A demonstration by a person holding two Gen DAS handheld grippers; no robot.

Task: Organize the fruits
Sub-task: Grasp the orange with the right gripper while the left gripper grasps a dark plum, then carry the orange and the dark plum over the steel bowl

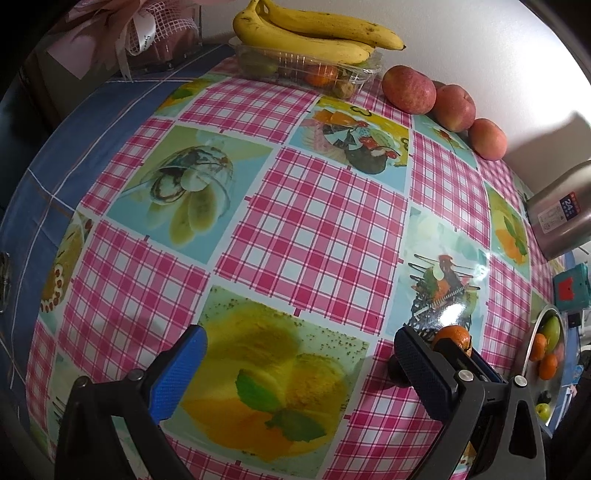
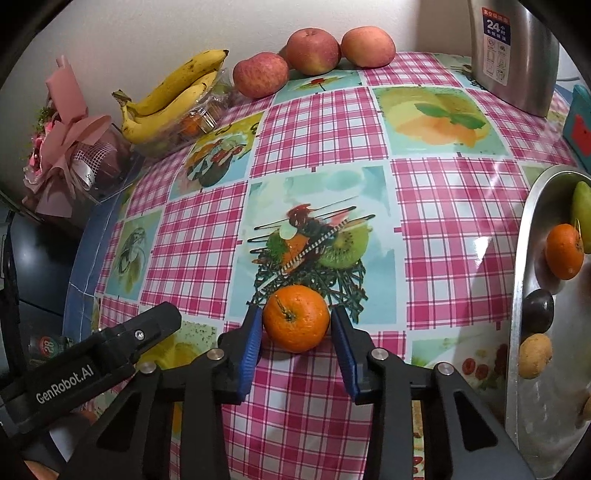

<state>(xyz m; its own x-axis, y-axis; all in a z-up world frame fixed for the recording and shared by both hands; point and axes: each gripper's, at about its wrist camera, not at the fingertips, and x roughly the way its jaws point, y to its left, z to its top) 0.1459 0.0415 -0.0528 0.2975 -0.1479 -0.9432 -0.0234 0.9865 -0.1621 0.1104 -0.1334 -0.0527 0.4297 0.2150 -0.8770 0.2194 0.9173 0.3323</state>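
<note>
While the right gripper (image 2: 295,328) has its jaws narrowed around the mandarin (image 2: 295,318), it should squeeze gently, then lift straight up.

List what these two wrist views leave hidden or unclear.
- Fruit in the clear plastic tray: left wrist view, mostly covered by the bananas.
- Metal bowl: right wrist view, cut off by the frame edge; its far contents are unseen.
- Orange in the right gripper: whether the jaws press it yet is unclear.
- Flask label: too small to read.
</note>
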